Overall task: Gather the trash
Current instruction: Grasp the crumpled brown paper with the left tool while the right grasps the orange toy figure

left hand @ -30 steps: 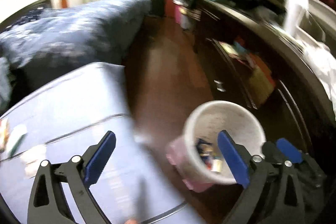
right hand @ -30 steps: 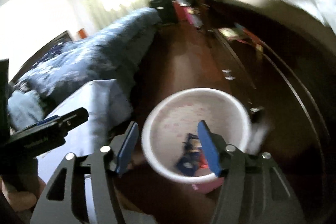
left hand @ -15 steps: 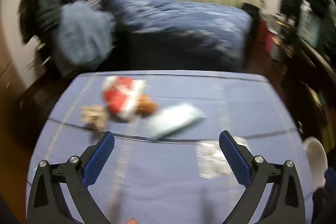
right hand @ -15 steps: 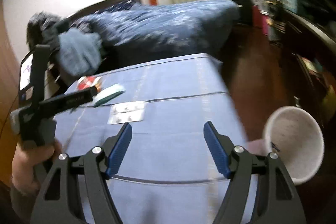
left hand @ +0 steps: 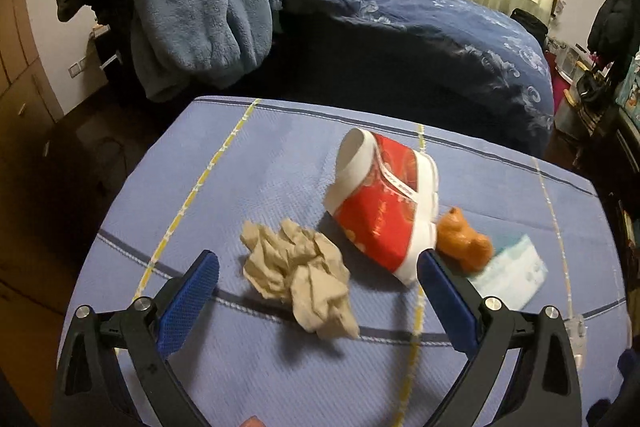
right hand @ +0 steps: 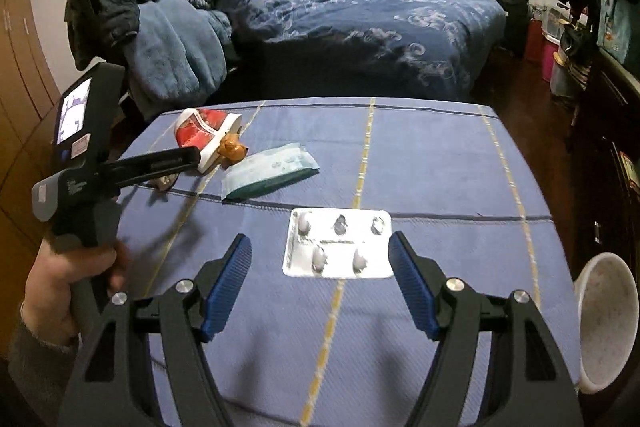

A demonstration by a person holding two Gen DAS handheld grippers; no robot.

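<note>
Trash lies on a table with a blue cloth (left hand: pixel 240 367). In the left wrist view a crumpled beige tissue (left hand: pixel 300 275) sits between my open left gripper's (left hand: pixel 316 261) fingers, with a crushed red paper cup (left hand: pixel 380 211), an orange scrap (left hand: pixel 464 245) and a teal wrapper (left hand: pixel 512 277) beyond. In the right wrist view my open right gripper (right hand: pixel 320 251) frames a silver pill blister pack (right hand: pixel 338 245). The cup (right hand: pixel 204 133), the wrapper (right hand: pixel 268 175) and the left gripper's body (right hand: pixel 120 171) are at the left. The white trash bin (right hand: pixel 604 323) stands off the table's right edge.
A bed with a dark blue quilt (right hand: pixel 360 23) stands just behind the table, with piled blue blankets and clothes (left hand: pixel 192 15) at its left. Dark cabinets (right hand: pixel 608 147) line the right side. A wooden wardrobe (right hand: pixel 20 67) is at the left.
Both grippers have swung left from above the trash bin to over the table. The left now faces the tissue and cup, the right the blister pack. Both stay open.
</note>
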